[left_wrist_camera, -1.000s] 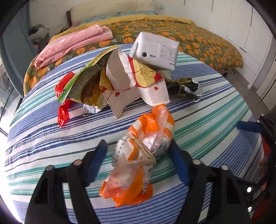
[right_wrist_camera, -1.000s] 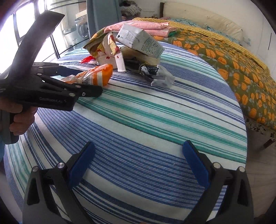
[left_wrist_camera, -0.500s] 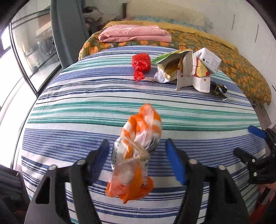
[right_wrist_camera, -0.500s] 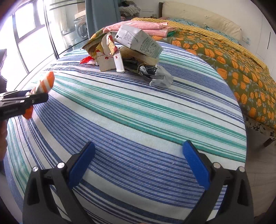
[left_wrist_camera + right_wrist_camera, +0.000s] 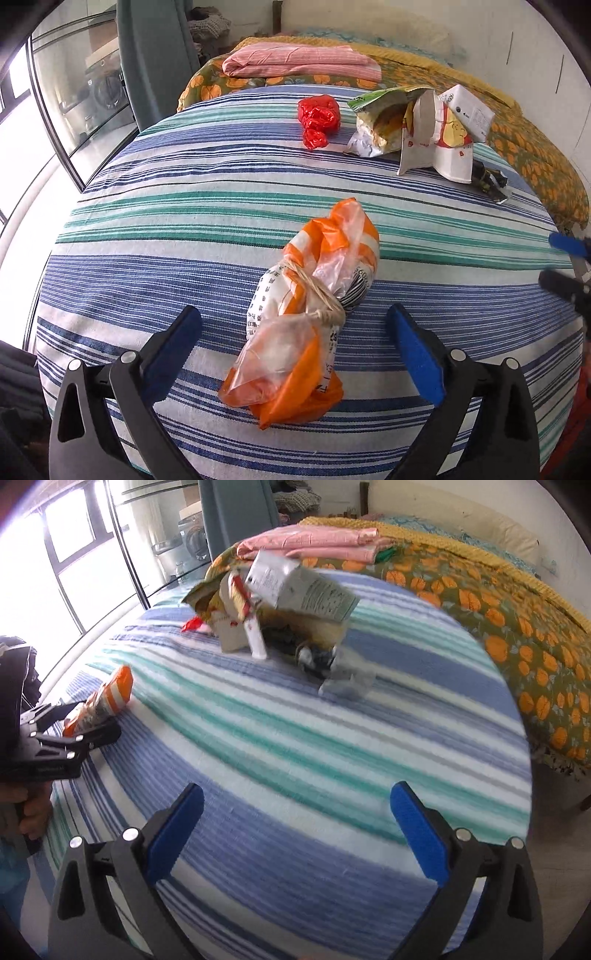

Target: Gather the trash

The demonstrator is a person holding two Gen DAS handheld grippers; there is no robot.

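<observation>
A round table (image 5: pixel 192 206) under a blue, green and white striped cloth fills both views. Behind it at twelve o'clock stands a bed (image 5: pixel 535 155) with an orange-flowered cover and a folded pink cloth (image 5: pixel 299 62); glass doors (image 5: pixel 74 99) lie toward ten o'clock.

The left gripper (image 5: pixel 293 338) has just been opening its jaws; they now stand released, well clear on both sides of the orange-and-white bag (image 5: pixel 310 314), which is tied with twine and lies on the cloth between them. At one o'clock from the bag sits a pile of cartons and wrappers (image 5: pixel 417 129), with a red crumpled wrapper (image 5: pixel 319 118) just left of it. The right gripper (image 5: pixel 295 827) hangs over bare cloth, jaws wide and empty.
</observation>
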